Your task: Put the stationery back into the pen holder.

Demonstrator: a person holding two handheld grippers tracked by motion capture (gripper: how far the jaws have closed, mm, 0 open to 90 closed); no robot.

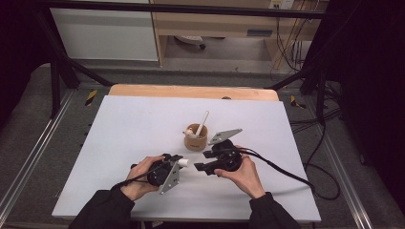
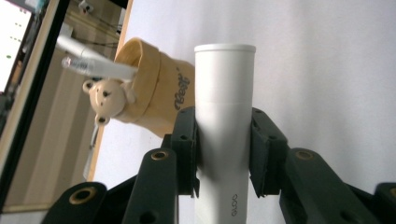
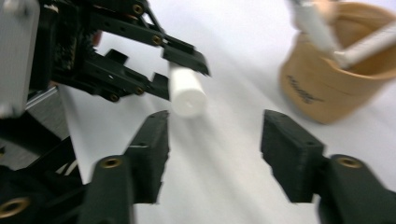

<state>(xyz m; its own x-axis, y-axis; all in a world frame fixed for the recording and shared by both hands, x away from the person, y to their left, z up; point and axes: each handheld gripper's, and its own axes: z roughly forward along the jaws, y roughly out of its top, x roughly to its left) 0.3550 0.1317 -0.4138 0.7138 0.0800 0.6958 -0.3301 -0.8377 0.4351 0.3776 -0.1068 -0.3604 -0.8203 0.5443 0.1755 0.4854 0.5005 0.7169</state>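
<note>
The left tongs [image 2: 223, 154] are clamping a white tube [image 2: 224, 116] across its middle, the pads pressing on either side so that one capped end is sticking out free beyond them; in the high view the same tube [image 1: 184, 162] is pointing rightward above the white table [image 1: 119, 143], held clear of the surface rather than resting on it. That grip is leaving the exposed end available to the other hand, which looks like the reason for holding it so far back. The right tongs [image 1: 200, 161] are standing open just beside that end, and in the right gripper view their two jaws are spread wide with the tube's [image 3: 186, 91] round end sitting just beyond and between them, not yet touched. My reading is that the right hand is lining up to take hold of the free end, either to pull off a cap or to receive the tube. Just behind both tongs a tan cup [image 1: 196, 138] with a small bear figure on its rim is standing upright, holding white sticks [image 1: 203, 123] that are leaning out of its mouth.
</note>
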